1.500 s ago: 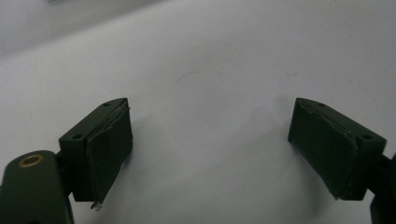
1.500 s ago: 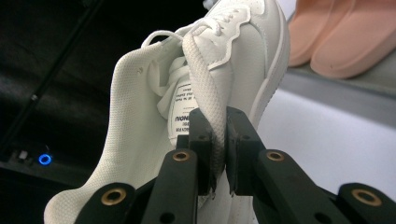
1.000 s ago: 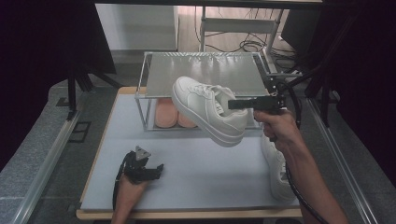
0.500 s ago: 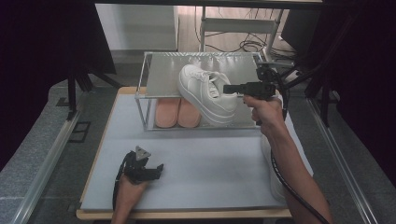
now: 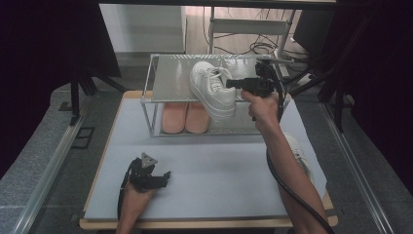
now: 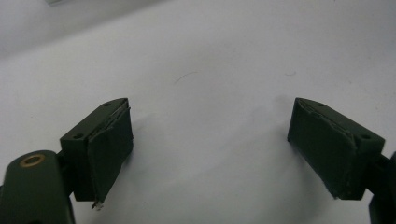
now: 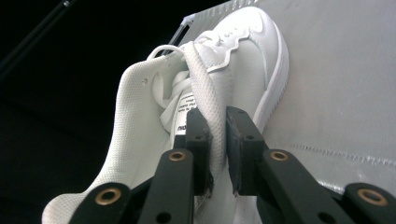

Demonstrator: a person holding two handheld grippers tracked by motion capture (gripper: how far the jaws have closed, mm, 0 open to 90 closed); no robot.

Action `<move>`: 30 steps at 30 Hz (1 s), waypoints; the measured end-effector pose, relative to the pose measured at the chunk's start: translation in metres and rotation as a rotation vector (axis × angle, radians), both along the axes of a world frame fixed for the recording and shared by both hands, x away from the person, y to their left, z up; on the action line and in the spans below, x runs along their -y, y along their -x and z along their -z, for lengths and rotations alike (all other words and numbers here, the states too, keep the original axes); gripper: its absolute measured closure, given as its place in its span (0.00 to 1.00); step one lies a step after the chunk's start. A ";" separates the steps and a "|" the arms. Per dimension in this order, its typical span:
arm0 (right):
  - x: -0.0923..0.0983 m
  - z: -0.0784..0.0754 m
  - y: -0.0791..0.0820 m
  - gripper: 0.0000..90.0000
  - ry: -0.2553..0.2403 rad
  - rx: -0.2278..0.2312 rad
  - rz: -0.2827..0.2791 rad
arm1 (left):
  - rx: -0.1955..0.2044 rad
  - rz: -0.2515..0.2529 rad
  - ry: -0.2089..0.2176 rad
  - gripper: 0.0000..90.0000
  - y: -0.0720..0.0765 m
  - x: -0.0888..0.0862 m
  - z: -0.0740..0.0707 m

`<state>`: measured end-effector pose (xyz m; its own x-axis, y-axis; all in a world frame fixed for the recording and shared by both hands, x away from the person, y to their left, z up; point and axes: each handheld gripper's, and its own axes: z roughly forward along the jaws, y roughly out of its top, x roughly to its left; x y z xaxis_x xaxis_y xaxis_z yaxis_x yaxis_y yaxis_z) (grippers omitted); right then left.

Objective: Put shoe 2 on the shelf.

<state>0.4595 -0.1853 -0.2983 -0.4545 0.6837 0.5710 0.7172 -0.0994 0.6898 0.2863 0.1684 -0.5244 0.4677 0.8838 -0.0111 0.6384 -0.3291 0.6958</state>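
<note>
Right tongs (image 5: 237, 84) are setting the white sneaker (image 5: 212, 92) onto the far shoe rack's (image 5: 168, 80) top shelf, having carried it off the tabletop (image 5: 219, 175). They're gripping its tongue, just loosening. Left tongs (image 5: 158, 179) are resting open, near left.

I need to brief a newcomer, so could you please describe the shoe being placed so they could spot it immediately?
Find the two-tier metal shoe rack at the table's far edge. On its top shelf lies a white lace-up sneaker, pinched by the right hand-held gripper. Unlike the pink slippers below, it is white and laced.
</note>
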 end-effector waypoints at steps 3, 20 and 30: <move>-0.001 0.000 0.001 0.79 -0.008 0.019 -0.003 | 0.001 0.000 -0.002 0.16 0.000 0.000 0.000; 0.042 -0.008 0.013 0.62 -0.158 0.096 -0.071 | 0.001 -0.001 -0.002 0.16 0.000 0.000 0.000; 0.061 0.005 0.053 0.88 -0.096 0.237 -0.096 | 0.008 -0.006 0.001 0.16 0.000 0.001 0.000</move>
<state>0.4065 -0.2462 -0.3031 -0.6436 0.5785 0.5011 0.5462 -0.1115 0.8302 0.2858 0.1673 -0.5246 0.4625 0.8866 -0.0087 0.6349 -0.3244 0.7011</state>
